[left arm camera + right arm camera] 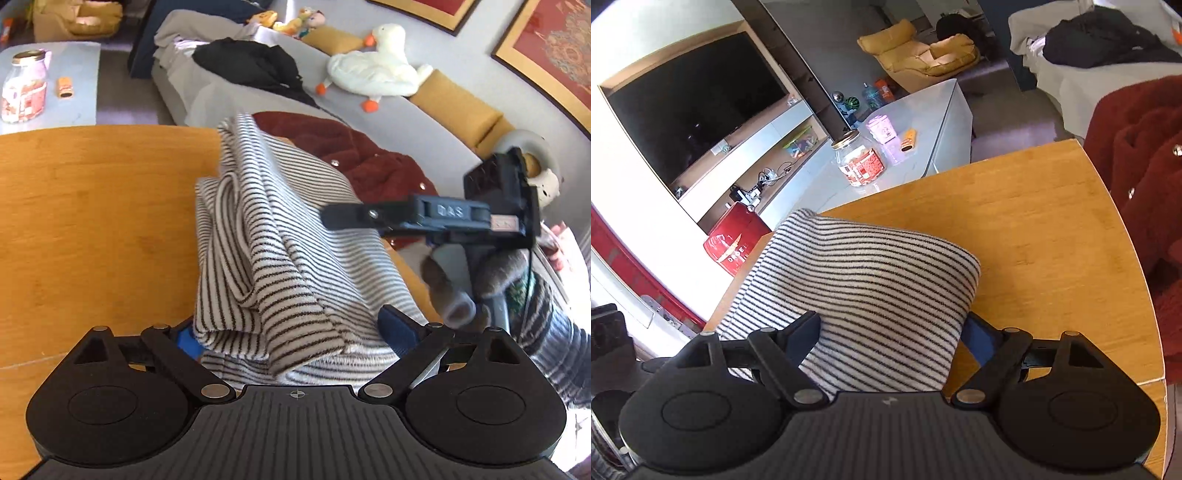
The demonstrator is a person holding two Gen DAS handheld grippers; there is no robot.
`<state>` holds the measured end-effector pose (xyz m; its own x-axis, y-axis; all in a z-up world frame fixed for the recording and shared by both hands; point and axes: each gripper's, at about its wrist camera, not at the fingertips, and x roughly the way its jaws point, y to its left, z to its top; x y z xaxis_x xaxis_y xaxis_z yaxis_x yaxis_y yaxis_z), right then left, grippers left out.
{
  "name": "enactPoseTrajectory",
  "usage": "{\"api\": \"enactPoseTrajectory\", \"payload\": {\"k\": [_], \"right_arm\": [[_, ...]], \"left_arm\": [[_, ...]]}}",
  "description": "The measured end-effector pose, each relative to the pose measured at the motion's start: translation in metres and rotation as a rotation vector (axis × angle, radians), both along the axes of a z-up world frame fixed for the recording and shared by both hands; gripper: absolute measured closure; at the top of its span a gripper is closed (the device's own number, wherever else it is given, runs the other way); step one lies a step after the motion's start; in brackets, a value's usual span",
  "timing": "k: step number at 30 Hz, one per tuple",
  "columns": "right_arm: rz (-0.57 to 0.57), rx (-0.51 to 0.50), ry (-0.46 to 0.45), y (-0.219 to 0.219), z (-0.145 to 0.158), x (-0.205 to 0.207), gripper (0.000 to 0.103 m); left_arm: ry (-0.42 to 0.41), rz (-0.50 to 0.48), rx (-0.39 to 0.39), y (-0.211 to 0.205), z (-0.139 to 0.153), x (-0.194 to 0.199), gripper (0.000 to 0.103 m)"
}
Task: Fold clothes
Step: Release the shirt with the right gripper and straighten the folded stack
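Your striped garment (280,258) lies bunched on the wooden table (92,221), its near edge hidden beneath both tools. Your left gripper (291,339) and right gripper (890,339) both tilt downward, spread wide astride cloth, unclenched.

The striped garment (871,295) lay folded on the wooden tabletop (1052,240). The right gripper (892,332) stood wide around its near end, fingers either side. Beyond the garment sat a glass jar (858,158); right of it, a red fleece (1145,155).
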<state>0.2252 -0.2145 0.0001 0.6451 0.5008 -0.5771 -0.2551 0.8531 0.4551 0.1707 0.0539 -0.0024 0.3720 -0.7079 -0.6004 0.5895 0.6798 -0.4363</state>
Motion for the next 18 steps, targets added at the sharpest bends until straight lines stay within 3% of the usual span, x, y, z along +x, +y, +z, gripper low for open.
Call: {"api": "enactPoseTrajectory", "payload": {"k": [3, 7, 12, 14, 16, 18], "right_arm": [[-0.009, -0.041, -0.042, -0.001, 0.008, -0.012, 0.018], [-0.007, 0.01, -0.016, -0.011, 0.005, -0.032, 0.008], [-0.013, 0.116, 0.045, -0.017, -0.016, -0.057, 0.008], [-0.025, 0.169, 0.068, -0.021, -0.023, -0.058, 0.008], [-0.044, 0.214, 0.079, -0.026, -0.027, -0.054, 0.008], [-0.07, 0.258, 0.085, -0.029, -0.03, -0.044, 0.009]], "left_arm": [[-0.069, -0.007, 0.008, 0.003, 0.018, -0.02, 0.008], [-0.236, 0.114, 0.111, 0.007, 0.044, -0.036, 0.003], [-0.267, 0.2, 0.224, -0.014, 0.038, -0.016, 0.002], [-0.269, 0.187, 0.253, -0.026, 0.03, -0.008, 0.002], [-0.274, 0.165, 0.248, -0.029, 0.024, -0.003, 0.002], [-0.264, 0.142, 0.226, -0.029, 0.024, -0.002, 0.009]]}}
